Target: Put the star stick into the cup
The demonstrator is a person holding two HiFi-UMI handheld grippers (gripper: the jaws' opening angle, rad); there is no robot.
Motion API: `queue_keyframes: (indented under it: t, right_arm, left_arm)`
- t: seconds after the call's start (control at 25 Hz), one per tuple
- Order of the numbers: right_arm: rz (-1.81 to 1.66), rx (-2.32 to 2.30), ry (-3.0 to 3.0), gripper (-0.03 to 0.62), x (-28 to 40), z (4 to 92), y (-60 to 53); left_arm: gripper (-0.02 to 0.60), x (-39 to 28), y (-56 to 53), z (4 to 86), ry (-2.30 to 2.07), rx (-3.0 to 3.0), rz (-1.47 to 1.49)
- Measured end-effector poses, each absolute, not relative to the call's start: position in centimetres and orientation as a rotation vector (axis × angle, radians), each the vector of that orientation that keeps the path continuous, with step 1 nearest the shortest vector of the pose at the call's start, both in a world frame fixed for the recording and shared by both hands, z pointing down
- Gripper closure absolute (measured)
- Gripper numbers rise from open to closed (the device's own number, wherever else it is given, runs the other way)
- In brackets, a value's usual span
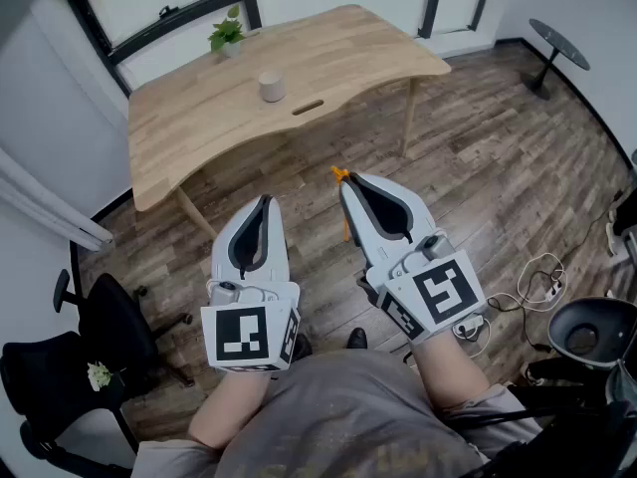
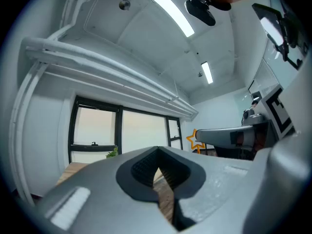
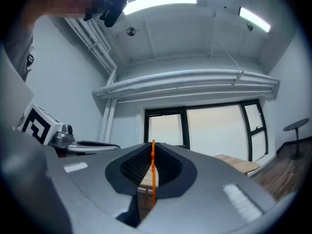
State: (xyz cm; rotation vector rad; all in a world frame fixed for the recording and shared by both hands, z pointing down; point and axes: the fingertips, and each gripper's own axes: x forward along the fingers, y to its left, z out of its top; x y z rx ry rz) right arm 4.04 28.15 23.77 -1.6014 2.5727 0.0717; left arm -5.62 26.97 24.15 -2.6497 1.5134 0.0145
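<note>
A small pale cup [image 1: 271, 86] stands on the wooden table [image 1: 199, 118], far ahead of both grippers. My right gripper [image 1: 346, 183] is shut on the orange star stick [image 1: 346, 219], whose star end [image 1: 339, 174] pokes out past the jaw tips. In the right gripper view the stick [image 3: 153, 174] runs upright between the closed jaws of the right gripper [image 3: 152, 149]. My left gripper [image 1: 265, 203] is shut on nothing and held beside the right one over the floor. In the left gripper view the star [image 2: 195, 140] shows at the tip of the right gripper [image 2: 229, 136].
A small potted plant [image 1: 227, 36] stands at the table's far edge, and a slot [image 1: 308, 107] is cut near the cup. A black office chair [image 1: 60, 366] is at the lower left. A round side table [image 1: 557, 43], floor cables [image 1: 537, 277] and a black stool [image 1: 587, 332] are on the right.
</note>
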Motion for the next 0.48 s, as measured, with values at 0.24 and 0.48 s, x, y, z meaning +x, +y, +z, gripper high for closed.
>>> queue_keyframes:
  t: [0.24, 0.48]
  right_arm:
    - [0.042, -1.598, 2.576, 0.553, 6.7, 25.0, 27.5]
    - [0.012, -1.574, 2.562, 0.553, 10.0, 25.9, 27.8]
  left_arm:
    - [0.581, -3.1, 26.2, 25.3, 1.521, -2.659, -0.012]
    - [0.581, 0.2, 26.2, 26.4, 1.527, -2.665, -0.056]
